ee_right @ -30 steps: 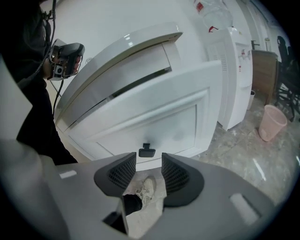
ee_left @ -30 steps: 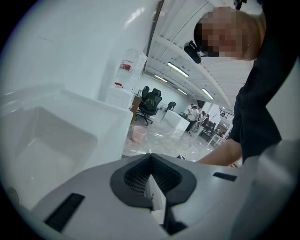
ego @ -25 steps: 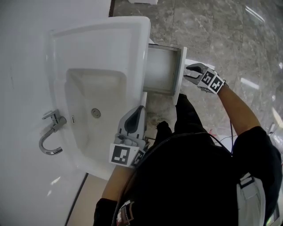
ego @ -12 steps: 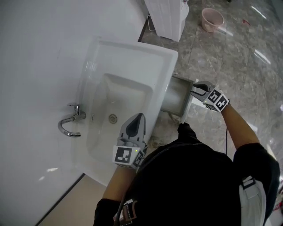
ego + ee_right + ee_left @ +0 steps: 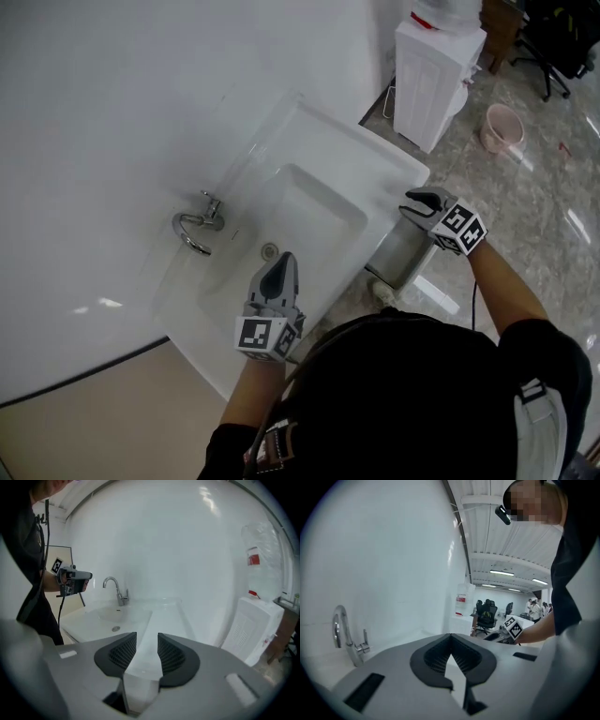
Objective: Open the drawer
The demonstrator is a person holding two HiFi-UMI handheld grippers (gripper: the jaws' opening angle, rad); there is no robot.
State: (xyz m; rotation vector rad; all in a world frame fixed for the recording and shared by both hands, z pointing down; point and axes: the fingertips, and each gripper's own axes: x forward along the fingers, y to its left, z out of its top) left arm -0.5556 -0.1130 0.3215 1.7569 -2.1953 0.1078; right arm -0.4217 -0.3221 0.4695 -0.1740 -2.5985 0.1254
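Note:
The grey drawer [image 5: 401, 249] stands pulled out from under the white sink [image 5: 328, 178], and the sink rim hides most of it. My right gripper [image 5: 424, 199] hovers above the drawer by the sink's right corner, touching nothing. In the right gripper view its pads [image 5: 171, 656] stand apart around open air, so the right gripper [image 5: 146, 640] is open and empty. My left gripper [image 5: 279, 264] hangs over the sink's front rim, pointing at the basin. In the left gripper view the left gripper [image 5: 450, 637] has its tips together, shut on nothing.
A chrome faucet [image 5: 195, 228] stands at the back of the sink against the white wall. A white cabinet [image 5: 436, 70], a pink basin [image 5: 503, 127] and an office chair [image 5: 553, 37] stand on the marble floor beyond. The person's body fills the lower head view.
Both grippers have risen. The right one has left the drawer front and now sits beside the sink's corner. The head view has swung up towards the wall; the drawer stays pulled out.

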